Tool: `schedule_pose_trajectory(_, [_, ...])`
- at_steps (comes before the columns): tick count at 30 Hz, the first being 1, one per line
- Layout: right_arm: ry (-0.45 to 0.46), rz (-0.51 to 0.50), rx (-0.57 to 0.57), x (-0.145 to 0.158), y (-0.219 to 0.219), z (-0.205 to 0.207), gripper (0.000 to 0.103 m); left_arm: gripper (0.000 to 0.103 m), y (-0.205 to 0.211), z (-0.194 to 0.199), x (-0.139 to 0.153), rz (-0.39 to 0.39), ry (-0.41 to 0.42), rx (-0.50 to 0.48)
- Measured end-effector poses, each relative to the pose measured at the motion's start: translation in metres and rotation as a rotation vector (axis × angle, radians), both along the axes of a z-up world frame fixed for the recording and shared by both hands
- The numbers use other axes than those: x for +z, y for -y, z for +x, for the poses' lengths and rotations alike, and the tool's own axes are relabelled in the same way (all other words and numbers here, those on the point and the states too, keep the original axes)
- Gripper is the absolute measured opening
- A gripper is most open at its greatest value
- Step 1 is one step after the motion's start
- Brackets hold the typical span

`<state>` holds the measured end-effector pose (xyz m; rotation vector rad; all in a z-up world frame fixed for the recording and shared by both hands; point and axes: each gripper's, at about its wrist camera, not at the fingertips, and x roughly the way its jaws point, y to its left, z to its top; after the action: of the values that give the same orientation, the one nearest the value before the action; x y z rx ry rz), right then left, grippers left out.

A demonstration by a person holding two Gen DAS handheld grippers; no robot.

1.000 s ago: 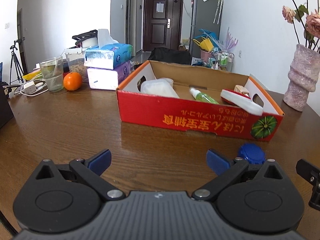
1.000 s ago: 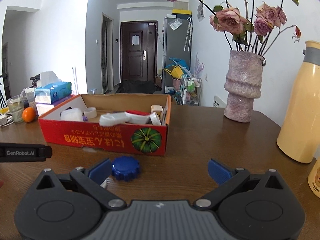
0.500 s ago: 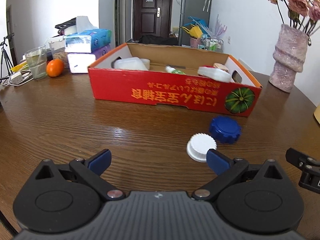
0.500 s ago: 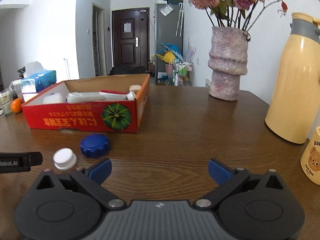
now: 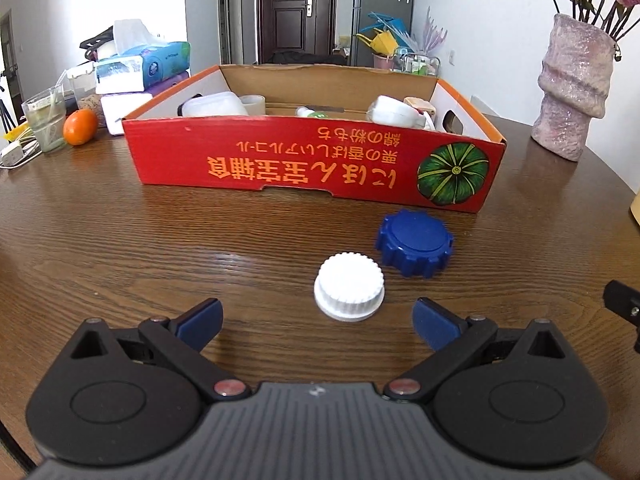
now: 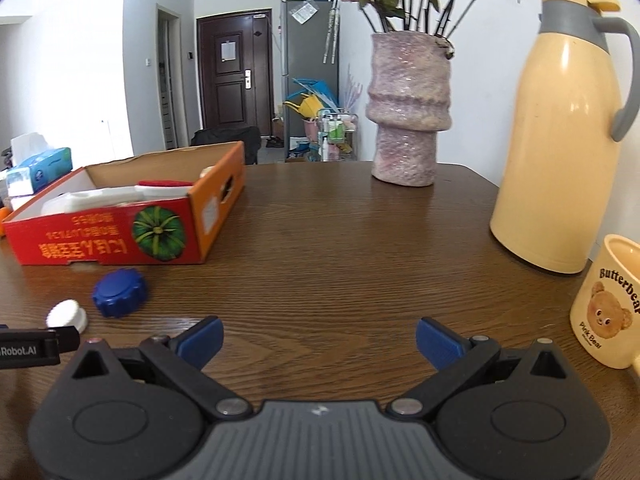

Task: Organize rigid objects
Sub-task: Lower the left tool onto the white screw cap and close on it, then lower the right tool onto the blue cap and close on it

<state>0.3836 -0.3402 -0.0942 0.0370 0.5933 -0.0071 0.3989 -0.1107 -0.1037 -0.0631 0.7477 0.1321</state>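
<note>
A white ribbed cap lies on the brown table just ahead of my left gripper, which is open and empty. A blue ribbed cap rests behind it to the right, in front of the red cardboard box. The box holds white containers, a tape roll and a small bottle. In the right wrist view the blue cap and white cap lie far left of my right gripper, open over bare table. The red box stands at the left.
A pink vase with roses stands at the back. A yellow thermos and a bear mug are at the right. Tissue boxes, an orange and a glass sit left of the box.
Both grippers have pulled back from the box. The white cap has come into view ahead of the left gripper. The right gripper has swung right, bringing the thermos and mug into view.
</note>
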Motion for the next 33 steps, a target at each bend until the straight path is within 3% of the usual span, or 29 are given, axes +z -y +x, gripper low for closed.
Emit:
schedule_pose_trajectory(8, [0.016,0.012,-0.021,-0.001,0.004,0.001,0.103,0.1,0.006,0.012,-0.003,0.003,-0.004,-0.005])
schedule_pose_trajectory(14, [0.022,-0.001,-0.028,-0.003,0.001,0.001,0.103,0.079,0.01,0.015,-0.002,0.025,0.012,-0.026])
schedule_pose_trajectory(21, [0.042,-0.005,-0.035,-0.005,-0.001,0.0,0.103,0.042,0.011,0.015,0.001,0.024,0.03,-0.062])
schedule_pose_trajectory(33, [0.039,-0.001,-0.069,-0.009,-0.007,0.001,0.103,0.041,0.006,0.015,0.004,-0.008,0.018,-0.091])
